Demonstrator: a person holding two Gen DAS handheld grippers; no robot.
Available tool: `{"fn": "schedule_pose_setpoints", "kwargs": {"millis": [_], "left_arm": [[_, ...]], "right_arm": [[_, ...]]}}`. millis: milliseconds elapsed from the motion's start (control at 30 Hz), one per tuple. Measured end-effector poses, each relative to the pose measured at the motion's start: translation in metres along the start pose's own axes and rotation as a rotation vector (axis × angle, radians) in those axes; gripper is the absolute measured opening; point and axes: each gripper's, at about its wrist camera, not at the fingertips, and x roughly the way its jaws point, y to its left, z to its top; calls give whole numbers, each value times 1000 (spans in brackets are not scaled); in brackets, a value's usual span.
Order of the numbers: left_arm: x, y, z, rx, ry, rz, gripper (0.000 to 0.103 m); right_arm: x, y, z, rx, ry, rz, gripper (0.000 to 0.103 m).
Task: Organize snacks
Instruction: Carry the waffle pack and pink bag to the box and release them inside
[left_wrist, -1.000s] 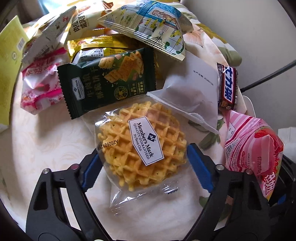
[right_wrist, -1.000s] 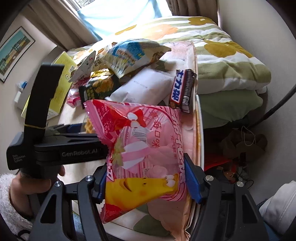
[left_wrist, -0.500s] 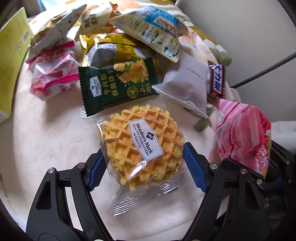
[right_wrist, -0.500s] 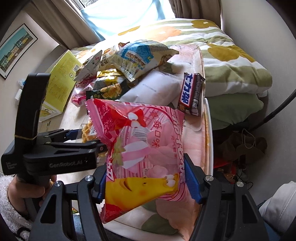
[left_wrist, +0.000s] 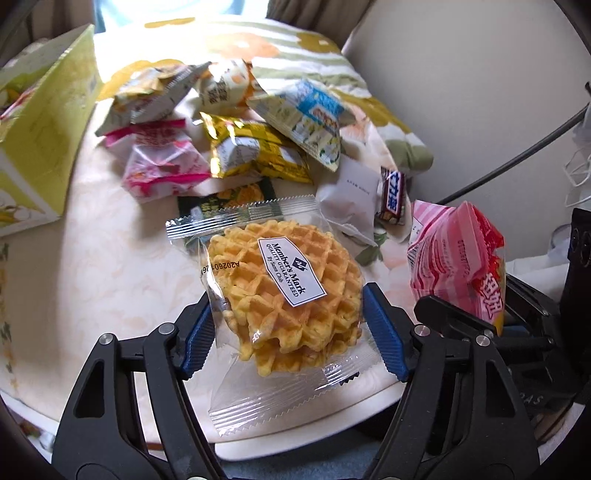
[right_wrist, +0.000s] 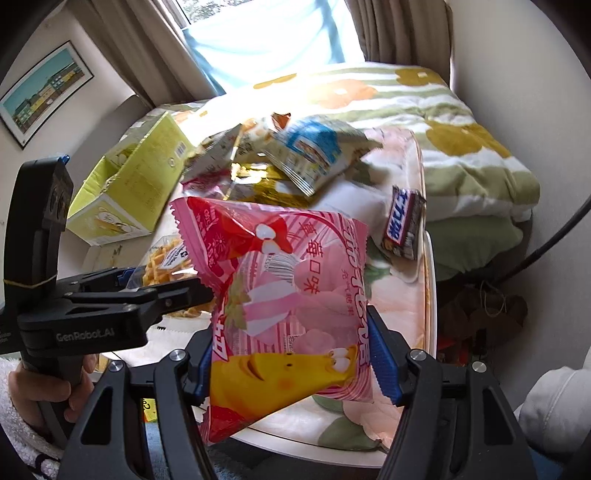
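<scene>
On the table (left_wrist: 92, 258), each tool grips one packet: left tool (left_wrist: 288, 328), still closing, one waffle (left_wrist: 284, 291); right tool (right_wrist: 291, 365), one pink bag (right_wrist: 291, 295).

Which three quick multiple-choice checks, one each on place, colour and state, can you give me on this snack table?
1. Where is the chocolate bar?
A on the windowsill
B at the table edge, beside the white pouch
C on the floor

2. What colour is the cardboard box?
A yellow-green
B blue
C red

3. The pink bag is:
A lying flat on the table
B torn open
C gripped in the right claw

Answers:
B, it lies next to the pouch near the rim.
A, its walls are yellow-green.
C, both blue pads press its sides and it hangs clear of the table.
</scene>
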Motion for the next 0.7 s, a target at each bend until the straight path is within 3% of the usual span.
{"fn": "schedule_pose_setpoints", "kwargs": {"millis": [333, 700], "left_arm": [[-80, 16, 12, -73, -204, 31, 71], [-175, 94, 64, -147, -406, 143, 71]], "right_arm": [[-23, 32, 39, -93, -85, 38, 64], [-17, 122, 129, -258, -187, 133, 64]]}}
